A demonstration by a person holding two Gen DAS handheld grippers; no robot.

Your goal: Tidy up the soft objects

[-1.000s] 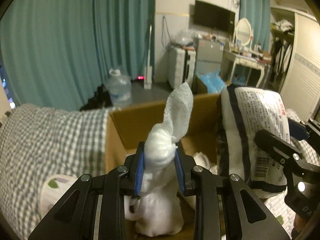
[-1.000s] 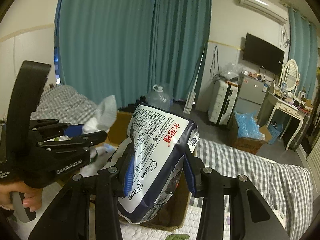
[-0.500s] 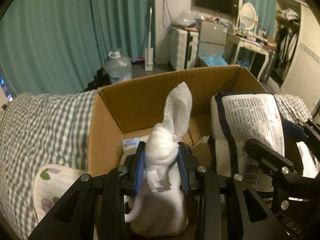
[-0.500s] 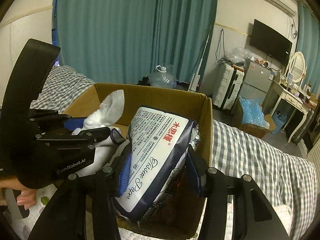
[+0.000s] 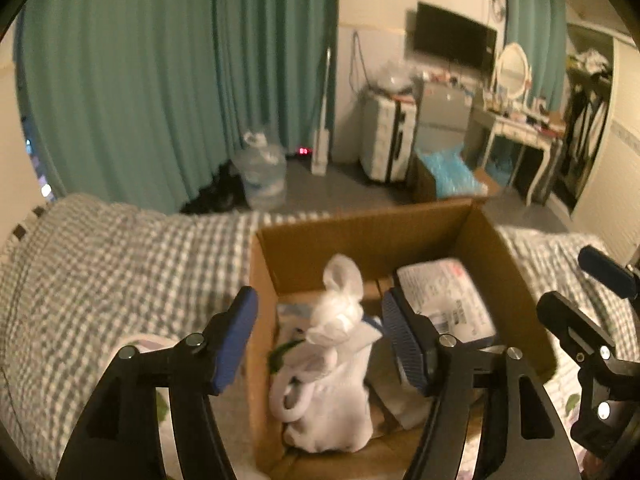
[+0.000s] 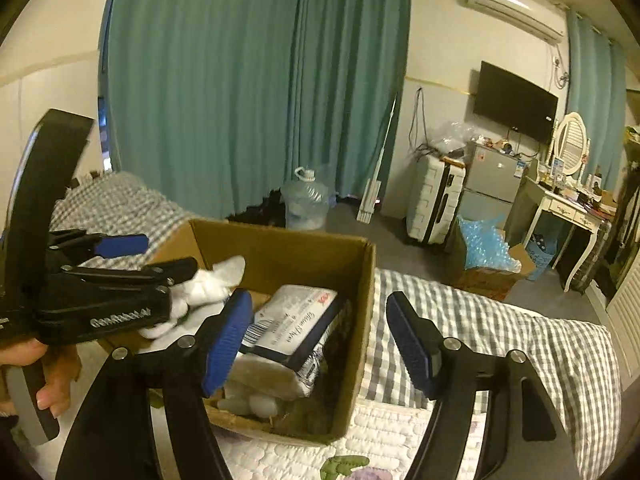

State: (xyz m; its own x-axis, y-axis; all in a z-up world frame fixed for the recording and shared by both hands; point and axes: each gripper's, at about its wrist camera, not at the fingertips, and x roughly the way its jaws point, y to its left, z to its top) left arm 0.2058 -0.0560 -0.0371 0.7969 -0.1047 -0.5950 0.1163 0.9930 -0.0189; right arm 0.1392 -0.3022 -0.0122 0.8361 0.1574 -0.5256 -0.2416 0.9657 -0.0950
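Note:
A brown cardboard box (image 5: 360,240) stands on the bed, seen in both views (image 6: 370,280). Inside it a white knotted cloth bundle (image 5: 332,364) stands upright on the left (image 6: 208,284). A white and navy tissue pack (image 5: 440,300) lies tilted on the right (image 6: 296,320). My left gripper (image 5: 320,340) hangs just above the bundle. Its jaws are opening and the pads stand apart from the cloth. My right gripper (image 6: 320,340) is over the box's right wall, jaws opening, with nothing pressed between the pads. Each gripper shows in the other's view (image 6: 168,256) (image 5: 568,280).
The box sits on a grey checked bedspread (image 5: 120,260) beside a quilted flowered pad (image 6: 380,440). A hand (image 6: 52,380) holds the left gripper's handle. Beyond the bed are a water jug (image 6: 306,200), a suitcase (image 6: 436,200), a teal curtain (image 5: 160,80) and a dressing table (image 6: 568,208).
Both grippers let go: the bundle and the tissue pack dropped into the box, and the tissue pack tipped over. Both grippers then rose and drew back from the box.

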